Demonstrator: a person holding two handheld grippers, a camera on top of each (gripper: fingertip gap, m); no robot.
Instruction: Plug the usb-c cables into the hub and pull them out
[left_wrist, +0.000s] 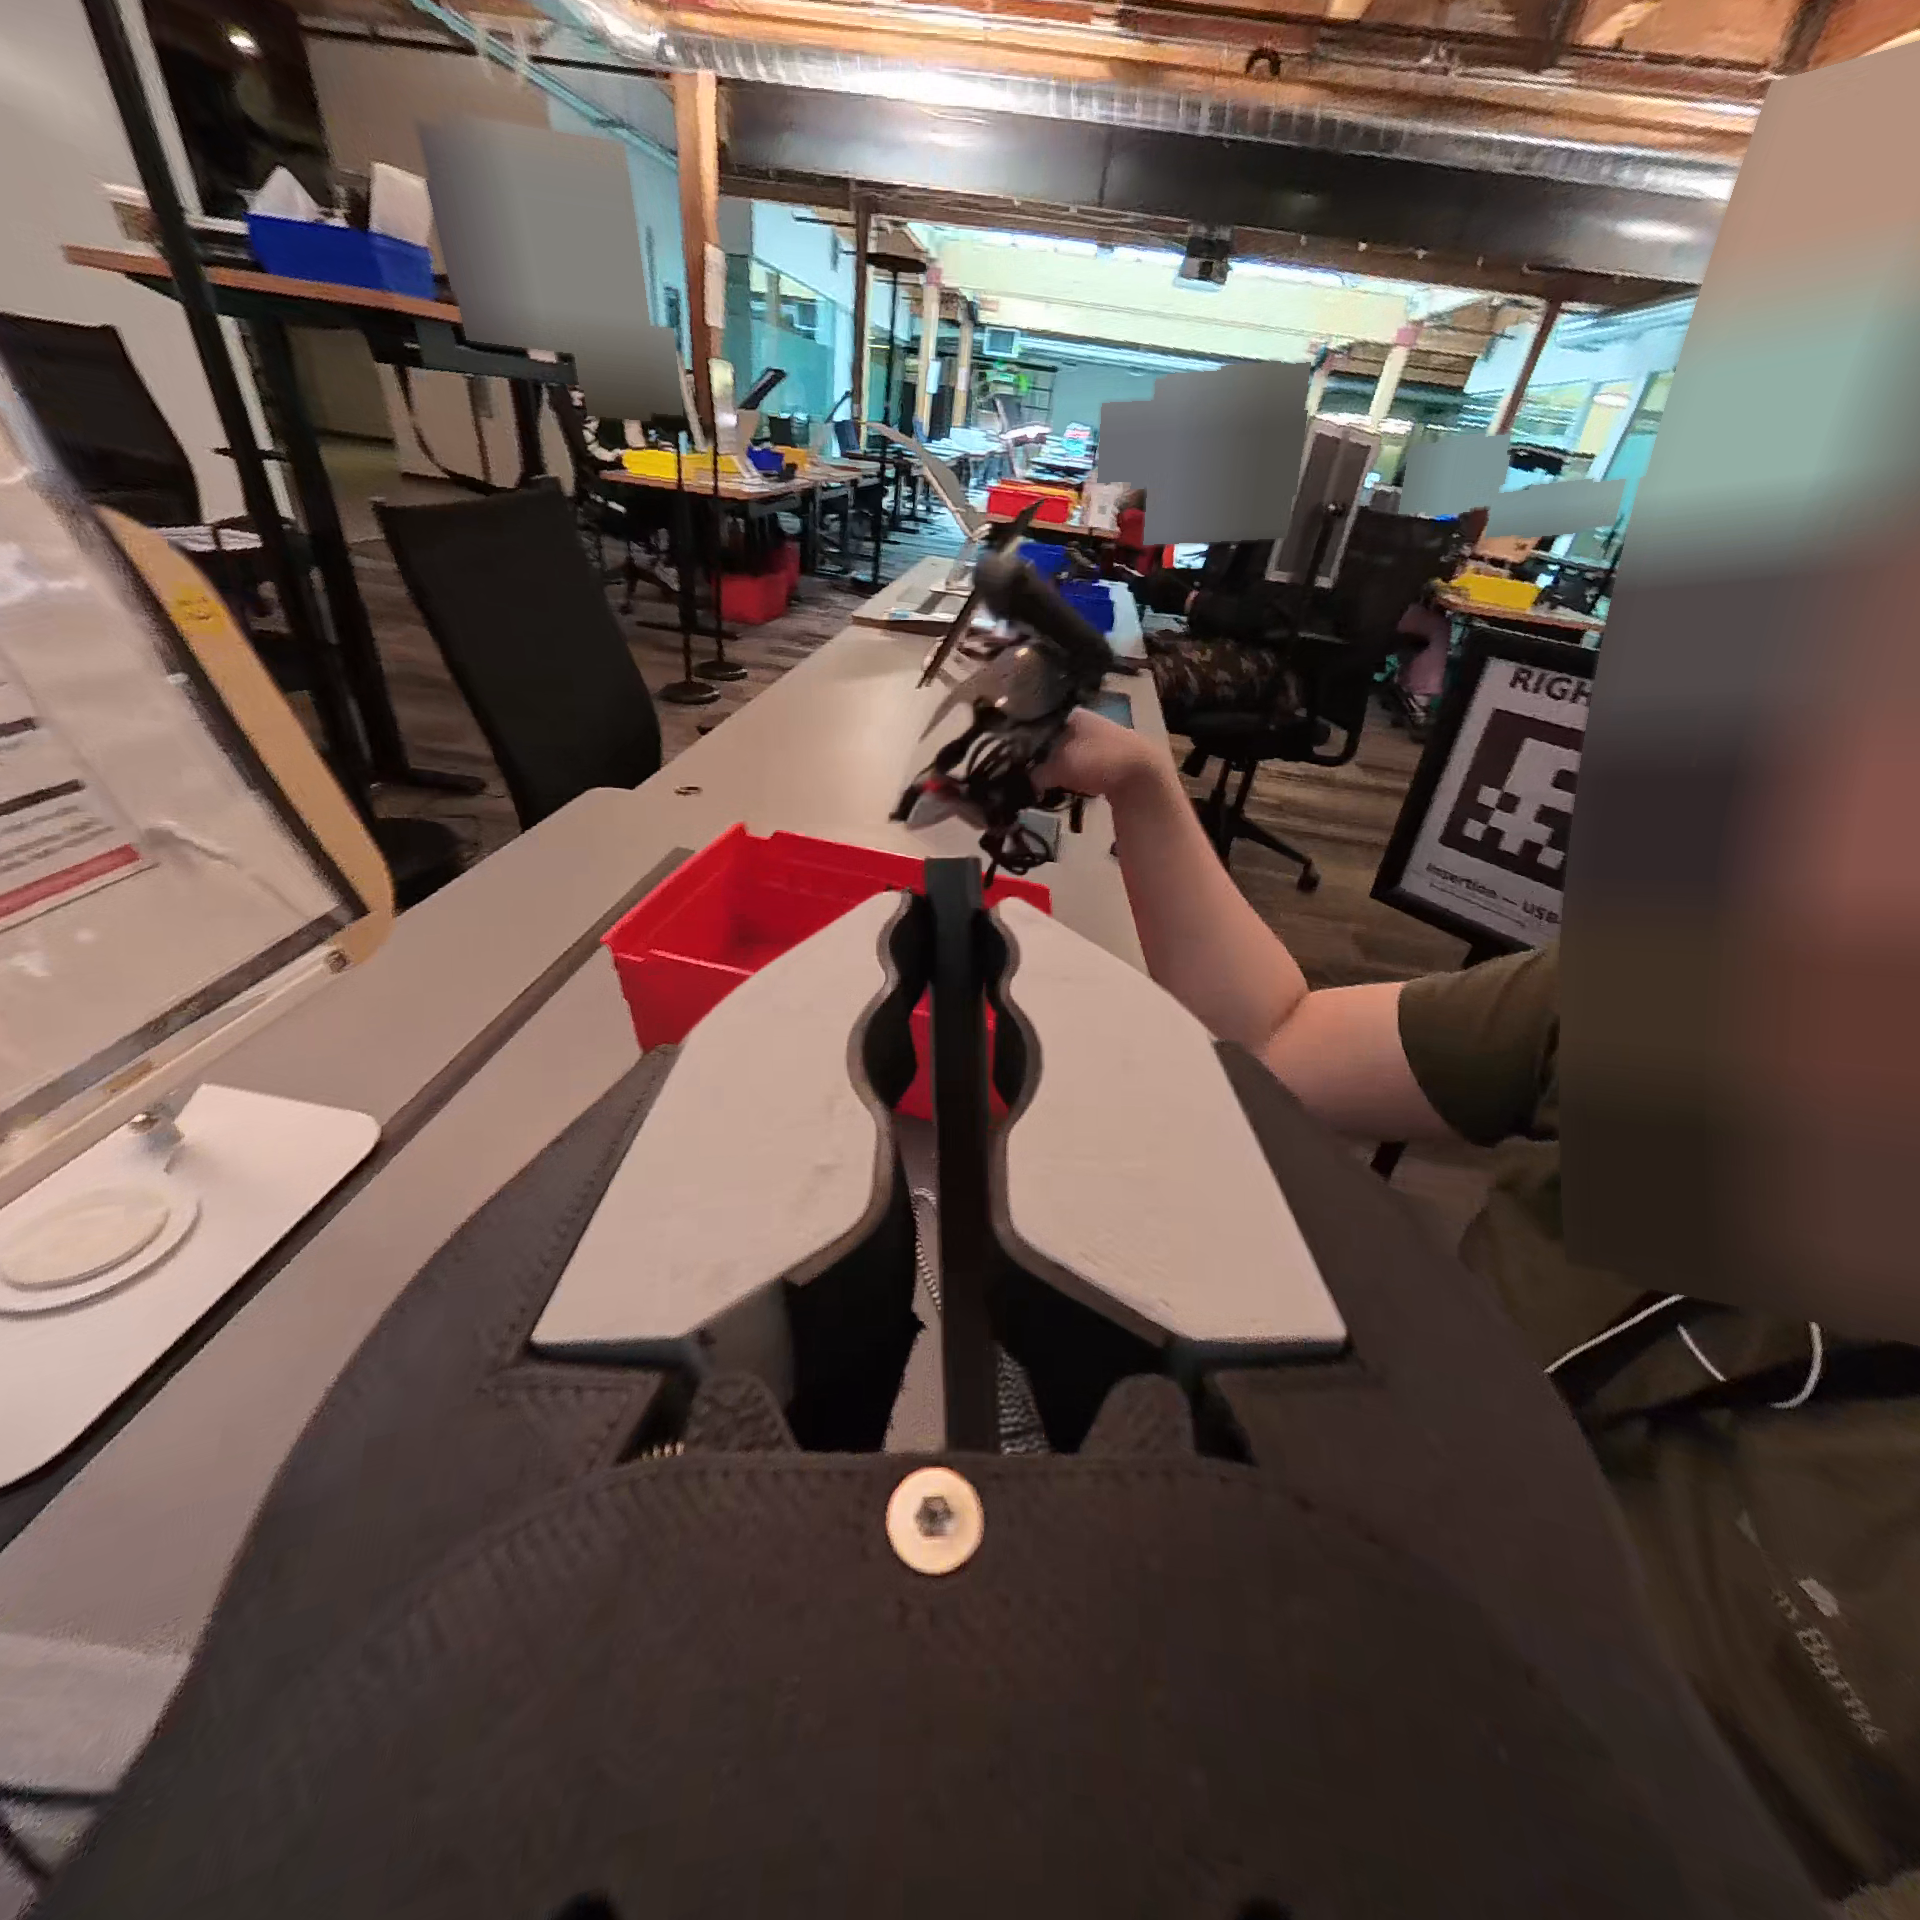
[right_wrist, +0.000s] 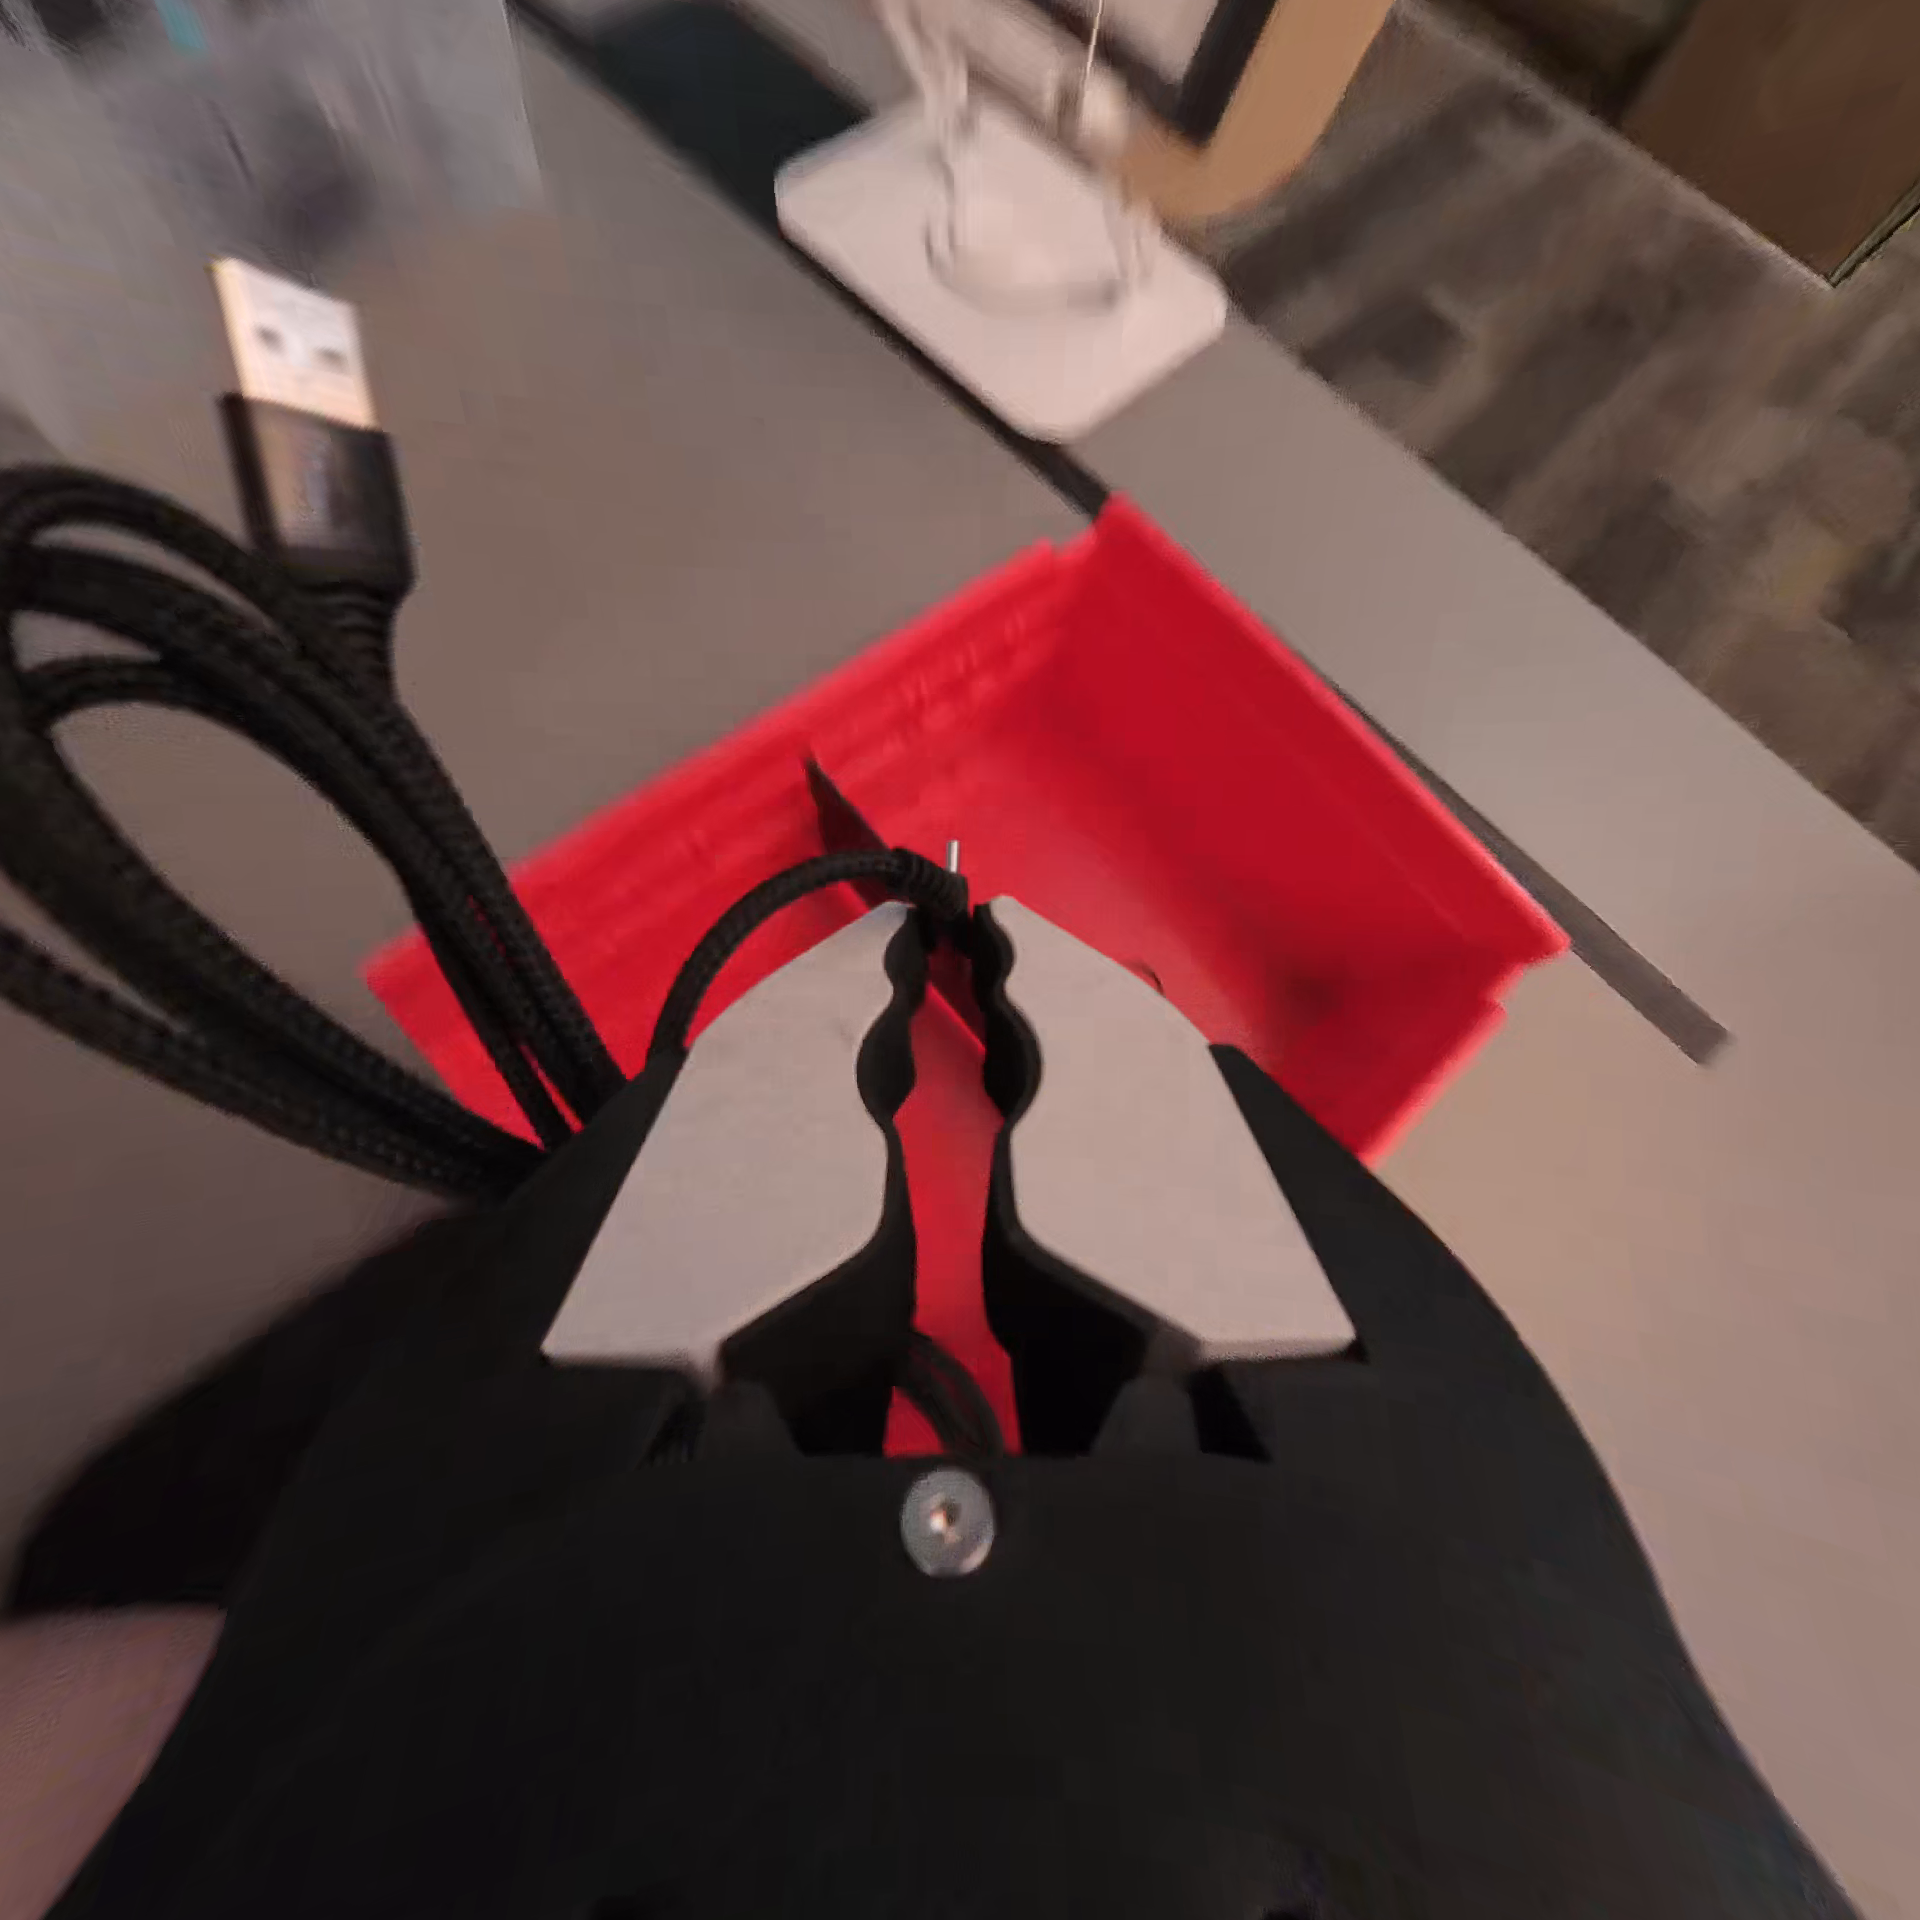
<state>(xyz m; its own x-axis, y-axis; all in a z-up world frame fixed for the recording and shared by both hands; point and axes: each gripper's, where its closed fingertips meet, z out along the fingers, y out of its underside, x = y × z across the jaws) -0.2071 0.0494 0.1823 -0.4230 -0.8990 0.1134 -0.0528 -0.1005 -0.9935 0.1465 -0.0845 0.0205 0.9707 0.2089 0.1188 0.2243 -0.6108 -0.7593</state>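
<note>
— What did the left gripper (left_wrist: 951, 914) hold?
— Its fingers clamped a thin black hub (left_wrist: 956, 1091) above the red bin (left_wrist: 727, 925).
— The right gripper (right_wrist: 951, 920)?
— Fingers pinched a black cable (right_wrist: 769, 914) over that bin, on the bench (right_wrist: 623, 582).

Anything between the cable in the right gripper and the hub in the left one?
Nothing solid shows. The right gripper, gripping the cable, hangs in open air above the hub clamped in the left gripper; the red bin lies below. Only the cable's loose loops dangle near the hub's tip.
</note>
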